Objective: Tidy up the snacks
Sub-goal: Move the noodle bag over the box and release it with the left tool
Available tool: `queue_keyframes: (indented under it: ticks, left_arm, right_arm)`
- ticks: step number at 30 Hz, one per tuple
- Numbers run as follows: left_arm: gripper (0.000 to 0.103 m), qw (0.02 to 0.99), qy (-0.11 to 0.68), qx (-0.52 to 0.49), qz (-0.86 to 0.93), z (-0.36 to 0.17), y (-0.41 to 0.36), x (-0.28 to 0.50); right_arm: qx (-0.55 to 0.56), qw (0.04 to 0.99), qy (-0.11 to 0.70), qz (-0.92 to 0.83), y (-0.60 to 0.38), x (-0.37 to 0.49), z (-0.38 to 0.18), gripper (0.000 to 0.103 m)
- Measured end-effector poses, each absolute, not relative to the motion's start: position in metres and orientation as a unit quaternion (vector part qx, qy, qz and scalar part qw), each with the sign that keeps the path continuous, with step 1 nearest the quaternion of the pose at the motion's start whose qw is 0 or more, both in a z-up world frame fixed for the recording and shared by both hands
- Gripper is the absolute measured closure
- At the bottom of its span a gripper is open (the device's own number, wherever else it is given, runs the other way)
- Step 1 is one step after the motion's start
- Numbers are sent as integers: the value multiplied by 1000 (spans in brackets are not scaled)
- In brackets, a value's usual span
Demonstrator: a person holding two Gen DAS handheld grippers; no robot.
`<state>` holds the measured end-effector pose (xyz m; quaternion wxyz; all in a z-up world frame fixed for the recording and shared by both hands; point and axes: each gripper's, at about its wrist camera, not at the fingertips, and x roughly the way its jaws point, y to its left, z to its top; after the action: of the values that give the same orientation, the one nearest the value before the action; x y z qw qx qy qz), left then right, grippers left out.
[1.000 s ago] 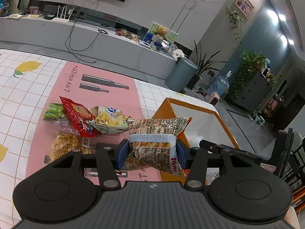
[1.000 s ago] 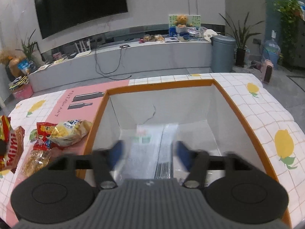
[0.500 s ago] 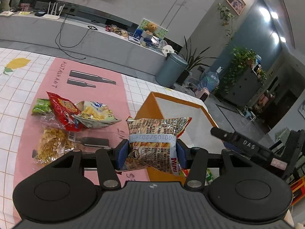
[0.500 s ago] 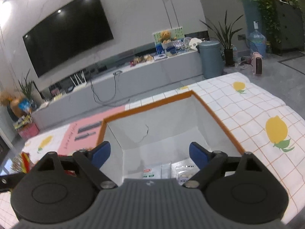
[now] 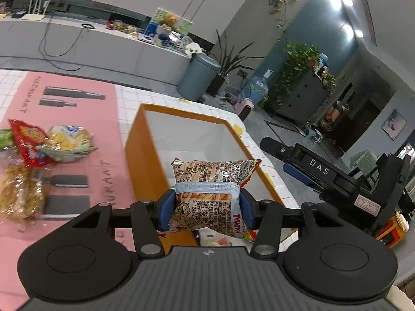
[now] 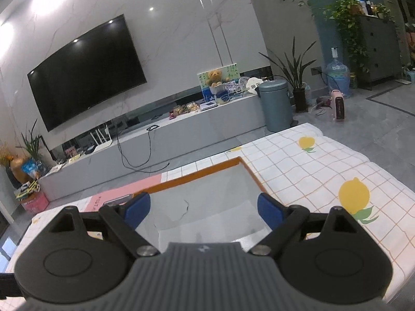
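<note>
You are mid-carry: the box (image 5: pixel 155 155), orange outside and white inside, lies just ahead of and below your left gripper (image 5: pixel 205 207), whose blue pads (image 5: pixel 166 210) are clamped on either side of the snack bag (image 5: pixel 210 194). The bag stands upright between the fingers, its top edge over the box's opening, a few packets showing on the box floor just under it. Next, I judge, you need to bring the bag fully past the near orange wall, lower it, and only then spread the fingers; let go too soon and it may catch on the rim.

Your right gripper (image 6: pixel 203 208) hangs over the same box with its fingers wide apart and nothing between them.

The left view alone shows the loose snacks (image 5: pixel 44 145) waiting on the pink mat (image 5: pixel 103 129), well off to the left of the fingers, and the right gripper beside the box. The right view alone shows the box's far inner wall and the lemon-print cloth (image 6: pixel 324 171) to the right of its fingers.
</note>
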<state>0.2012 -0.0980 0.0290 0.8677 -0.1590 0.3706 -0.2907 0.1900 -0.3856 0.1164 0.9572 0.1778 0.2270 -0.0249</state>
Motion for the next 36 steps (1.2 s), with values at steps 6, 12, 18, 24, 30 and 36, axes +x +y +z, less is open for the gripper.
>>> queue_keyframes:
  ticks: [6,12,18,24,30,36]
  left_arm:
    - [44,868,374,-143,-294,30,-130,212]
    - [44,869,381,-115,-295,23,-167,228]
    - [44,865,401,-105,-284,5,-204,257]
    - [44,860,421,-94,-273,-19,-235,276]
    - [18,884,408,-42,-223,-28,-256,279]
    - [15,876,409,-61,-249,-15,-245,263]
  right_arm:
    - [224,953,200,-44,-404,179,120,15]
    - [249,948,184,-81,-422,166,121,15]
    - [299,931,166,-131,-454,149,117,15]
    - [321,923,158,-145,-465,143,115,15]
    - [317,925,157,-140,-464,142,115,15]
    - [330,921,154,-141,-467,140,114,15]
